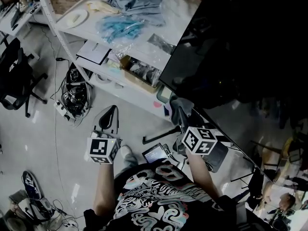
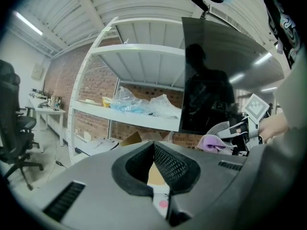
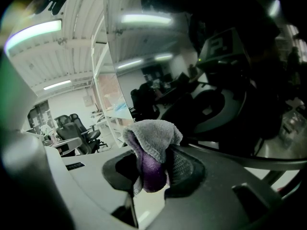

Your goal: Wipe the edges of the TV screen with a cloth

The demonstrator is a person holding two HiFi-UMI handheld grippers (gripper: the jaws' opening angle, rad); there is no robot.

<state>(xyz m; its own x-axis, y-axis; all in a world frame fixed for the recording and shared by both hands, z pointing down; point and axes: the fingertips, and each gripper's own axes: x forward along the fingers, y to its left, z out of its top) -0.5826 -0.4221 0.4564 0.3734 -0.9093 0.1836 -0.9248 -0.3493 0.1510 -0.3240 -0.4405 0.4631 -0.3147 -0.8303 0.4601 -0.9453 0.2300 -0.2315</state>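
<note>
Pinching the cloth (image 3: 152, 140) between its jaws, your right gripper (image 3: 154, 164) held a soft, light, floppy wad poking past the tips, with the TV screen (image 1: 250, 32) just ahead. The mid-fold grip looked secure. Left gripper (image 2: 154, 150) jaws were together, empty.

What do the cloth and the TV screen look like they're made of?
Cloth: soft fabric, probably microfibre, grey outside and purple inside; a fuzzy, knit-like texture shows. TV screen: glossy dark glass or plastic, can't tell which; it mirrors ceiling lights.
</note>
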